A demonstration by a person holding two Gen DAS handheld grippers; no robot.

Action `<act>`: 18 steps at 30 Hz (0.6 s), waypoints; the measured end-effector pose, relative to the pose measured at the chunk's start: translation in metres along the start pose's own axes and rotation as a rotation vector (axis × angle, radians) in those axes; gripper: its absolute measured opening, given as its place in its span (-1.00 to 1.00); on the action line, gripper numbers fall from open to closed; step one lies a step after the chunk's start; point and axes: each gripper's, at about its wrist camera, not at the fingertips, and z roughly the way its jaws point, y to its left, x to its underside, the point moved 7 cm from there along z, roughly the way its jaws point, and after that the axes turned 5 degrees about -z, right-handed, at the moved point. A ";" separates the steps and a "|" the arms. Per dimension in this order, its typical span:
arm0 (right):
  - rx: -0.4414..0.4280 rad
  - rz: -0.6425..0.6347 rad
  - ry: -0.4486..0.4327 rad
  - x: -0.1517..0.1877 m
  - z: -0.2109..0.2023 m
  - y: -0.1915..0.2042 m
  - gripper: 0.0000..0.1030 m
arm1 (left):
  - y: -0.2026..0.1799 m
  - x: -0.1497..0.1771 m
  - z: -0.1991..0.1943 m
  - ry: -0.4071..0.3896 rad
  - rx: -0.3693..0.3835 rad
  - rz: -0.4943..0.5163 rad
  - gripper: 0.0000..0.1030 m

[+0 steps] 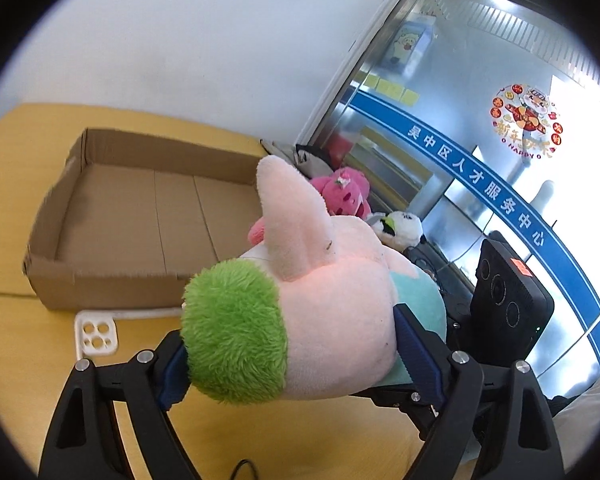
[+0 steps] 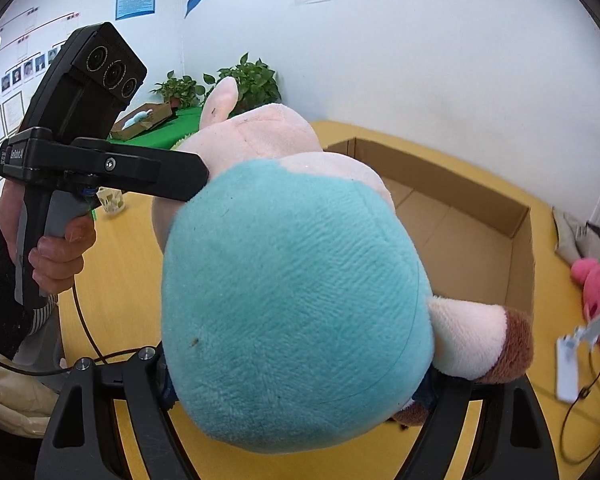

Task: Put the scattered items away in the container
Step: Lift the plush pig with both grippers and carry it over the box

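So the yellow wooden tabletop [image 1: 12, 200] is the biggest thing around, and the shallow brown cardboard box [image 1: 112, 216] sitting on it is my landmark; nothing is lying in the part of it I can see. Just in front of the box, lifted off the table, is the big pink plush pig with a teal belly and green tuft [image 1: 324, 304]. Both tools are clamped on it: the left gripper [image 1: 292, 356] squeezes the green-and-pink end, and the right gripper [image 2: 300, 384] pinches the teal end, probably because it's too bulky for one. Off the box's right side sits a hot-pink strawberry plush [image 1: 346, 196] and a small white plush [image 1: 400, 228]. By the box's near wall lies a small white plastic holed piece [image 1: 96, 334].
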 end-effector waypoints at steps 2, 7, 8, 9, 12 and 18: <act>0.012 -0.043 -0.014 -0.018 -0.005 -0.006 0.70 | -0.004 -0.016 -0.004 -0.012 0.003 0.007 0.68; 0.021 -0.122 -0.040 -0.065 -0.012 -0.025 0.70 | -0.009 -0.062 -0.017 -0.059 -0.002 0.051 0.67; 0.027 -0.141 -0.046 -0.077 -0.014 -0.028 0.70 | -0.011 -0.072 -0.020 -0.068 -0.006 0.066 0.66; 0.032 -0.159 -0.051 -0.088 -0.014 -0.032 0.70 | -0.012 -0.082 -0.023 -0.079 -0.012 0.077 0.66; 0.052 -0.217 -0.083 -0.117 -0.014 -0.040 0.70 | -0.010 -0.110 -0.027 -0.110 -0.027 0.101 0.65; 0.068 -0.300 -0.115 -0.171 -0.006 -0.060 0.70 | 0.002 -0.156 -0.027 -0.162 -0.056 0.114 0.64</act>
